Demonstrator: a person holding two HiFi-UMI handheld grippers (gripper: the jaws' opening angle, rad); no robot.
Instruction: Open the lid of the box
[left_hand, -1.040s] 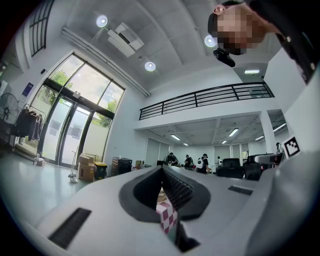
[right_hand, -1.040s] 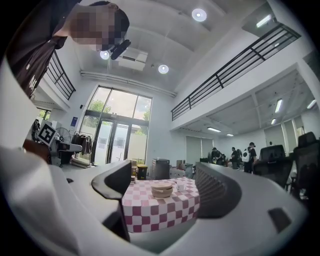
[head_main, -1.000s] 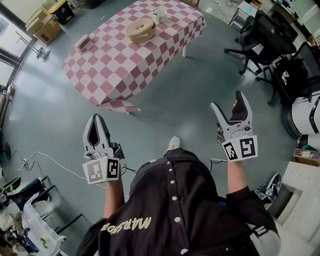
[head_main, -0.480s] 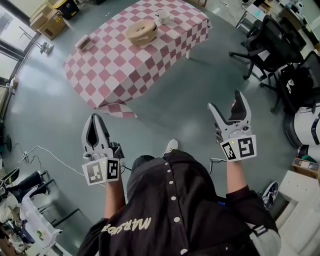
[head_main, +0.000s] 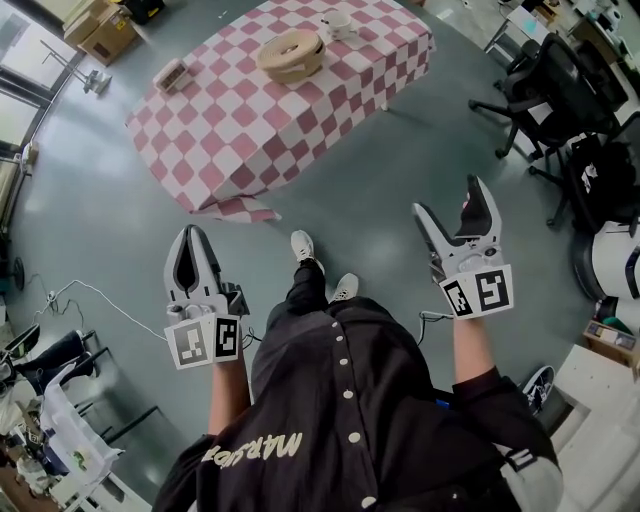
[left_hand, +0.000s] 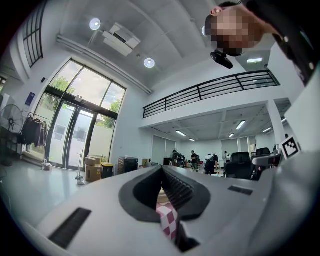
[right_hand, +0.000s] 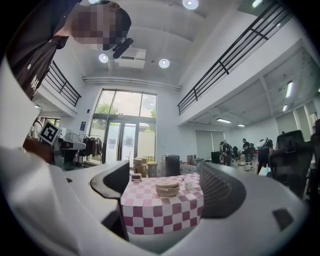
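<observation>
Left gripper hung low by the person's side, jaws pressed together on nothing, the tips meeting in its own view. Up ahead and well apart from it, the round tan box sat on the pink-checked table, with a small white cup near it. Over on the right, the right gripper was held out with jaws spread wide and empty, the distant box showing between them in its own view, and dark office chairs stood off to that side.

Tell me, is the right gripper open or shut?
Open. The right gripper has its jaws wide apart, nothing gripped; the distant table and box show through the gap.
</observation>
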